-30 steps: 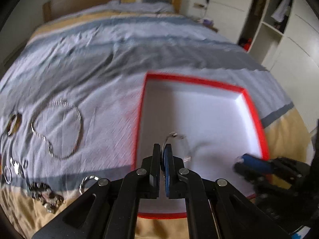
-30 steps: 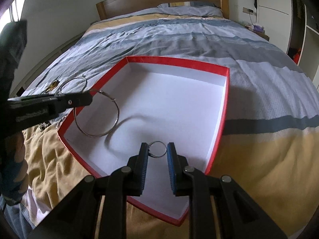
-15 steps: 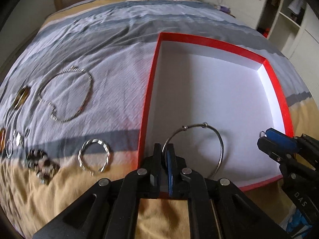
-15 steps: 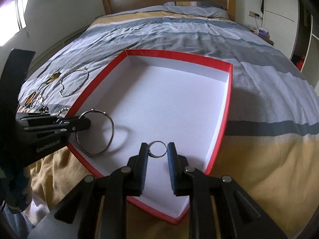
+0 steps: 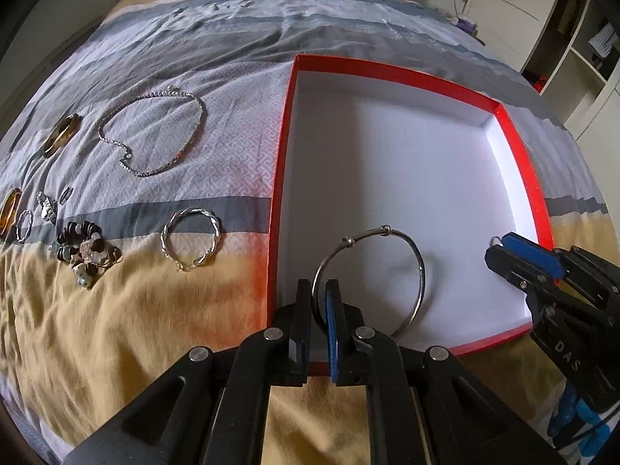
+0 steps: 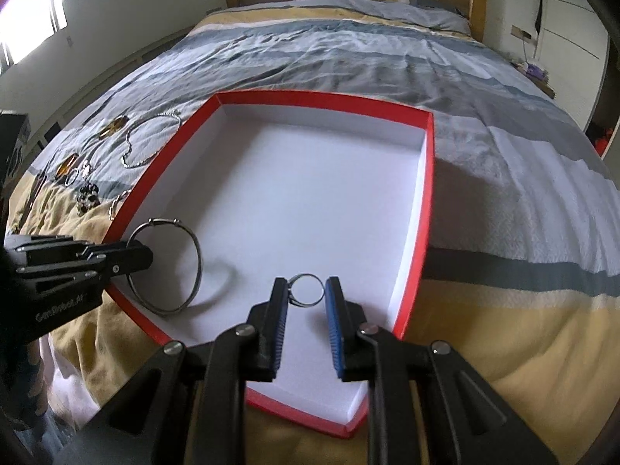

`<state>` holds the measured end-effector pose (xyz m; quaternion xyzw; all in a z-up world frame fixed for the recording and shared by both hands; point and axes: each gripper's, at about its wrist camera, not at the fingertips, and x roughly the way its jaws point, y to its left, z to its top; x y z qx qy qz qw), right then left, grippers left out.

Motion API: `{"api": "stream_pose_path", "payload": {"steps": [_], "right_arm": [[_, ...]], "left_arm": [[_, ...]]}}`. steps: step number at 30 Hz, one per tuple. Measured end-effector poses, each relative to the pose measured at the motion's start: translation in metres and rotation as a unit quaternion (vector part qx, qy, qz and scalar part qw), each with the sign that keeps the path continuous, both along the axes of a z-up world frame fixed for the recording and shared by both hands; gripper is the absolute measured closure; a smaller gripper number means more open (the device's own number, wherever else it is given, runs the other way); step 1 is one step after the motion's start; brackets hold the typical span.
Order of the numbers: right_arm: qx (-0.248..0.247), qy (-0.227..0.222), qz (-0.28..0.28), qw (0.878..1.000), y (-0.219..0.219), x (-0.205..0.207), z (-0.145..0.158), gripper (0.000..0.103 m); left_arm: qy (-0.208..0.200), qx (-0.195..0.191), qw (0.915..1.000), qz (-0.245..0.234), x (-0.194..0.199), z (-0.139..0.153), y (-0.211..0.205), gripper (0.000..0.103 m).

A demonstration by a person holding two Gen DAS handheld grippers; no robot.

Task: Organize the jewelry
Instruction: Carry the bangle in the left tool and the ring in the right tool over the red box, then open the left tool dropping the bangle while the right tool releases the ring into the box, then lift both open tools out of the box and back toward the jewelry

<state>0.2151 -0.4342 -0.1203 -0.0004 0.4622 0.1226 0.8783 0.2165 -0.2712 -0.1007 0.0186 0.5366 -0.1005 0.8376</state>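
While pinching a bangle (image 5: 387, 267), left hand-held gripper (image 5: 318, 302) narrowed

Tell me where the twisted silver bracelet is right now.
In the left wrist view the twisted silver bracelet lies flat on the bedspread, just left of the red box and right of the beaded bracelet.

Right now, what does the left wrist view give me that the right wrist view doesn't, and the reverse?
Left wrist only: the twisted silver bracelet and beaded bracelet lying clearly on the bedspread, and the left gripper shut on the thin bangle.

Right wrist only: the small ring pinched in the right gripper, and the window.

Both: the red box, the bangle over its white floor, the chain necklace.
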Motion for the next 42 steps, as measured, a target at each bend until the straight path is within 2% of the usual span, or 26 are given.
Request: {"api": "stream_pose_path", "payload": {"steps": [5, 10, 12, 17, 19, 23, 27, 31, 33, 37, 42], "right_arm": [[-0.021, 0.009, 0.001, 1.0, 0.005, 0.001, 0.0, 0.083], [-0.025, 0.008, -0.01, 1.0, 0.002, -0.002, 0.004, 0.077], [-0.026, 0.004, -0.021, 0.999, -0.001, -0.005, 0.009, 0.073], [-0.022, -0.009, -0.042, 0.999, -0.008, -0.021, 0.029, 0.073], [-0.022, -0.013, -0.049, 0.998, -0.01, -0.029, 0.038, 0.072], [-0.009, -0.021, -0.07, 0.997, -0.009, -0.051, 0.058, 0.072], [0.003, -0.037, -0.082, 0.996, 0.004, -0.077, 0.079, 0.072], [0.014, -0.053, -0.083, 0.995, 0.023, -0.1, 0.1, 0.072], [0.017, -0.061, -0.081, 0.995, 0.035, -0.112, 0.111, 0.072], [0.023, -0.079, -0.077, 0.994, 0.057, -0.134, 0.13, 0.072], [0.035, -0.104, -0.072, 0.991, 0.083, -0.159, 0.155, 0.072]], "left_arm": [[0.007, 0.0, 0.9998, -0.016, 0.009, -0.003, -0.01, 0.094], [0.0, -0.01, 0.9996, -0.028, 0.006, 0.002, -0.008, 0.088], [-0.002, -0.018, 0.9994, -0.03, 0.004, 0.005, -0.005, 0.081], [-0.016, -0.035, 0.9985, -0.04, -0.01, 0.023, 0.001, 0.069], [-0.031, -0.037, 0.9979, -0.044, -0.019, 0.035, 0.005, 0.057], [-0.061, -0.044, 0.9958, -0.051, -0.038, 0.06, 0.014, 0.056], [-0.1, -0.043, 0.9926, -0.054, -0.066, 0.09, 0.035, 0.055], [-0.111, -0.041, 0.9915, -0.055, -0.09, 0.11, 0.061, 0.053], [-0.118, -0.035, 0.9911, -0.051, -0.1, 0.118, 0.075, 0.048], [-0.142, -0.028, 0.9888, -0.035, -0.126, 0.134, 0.112, 0.044], [-0.162, -0.026, 0.9865, 0.003, -0.149, 0.152, 0.168, 0.043]]}}
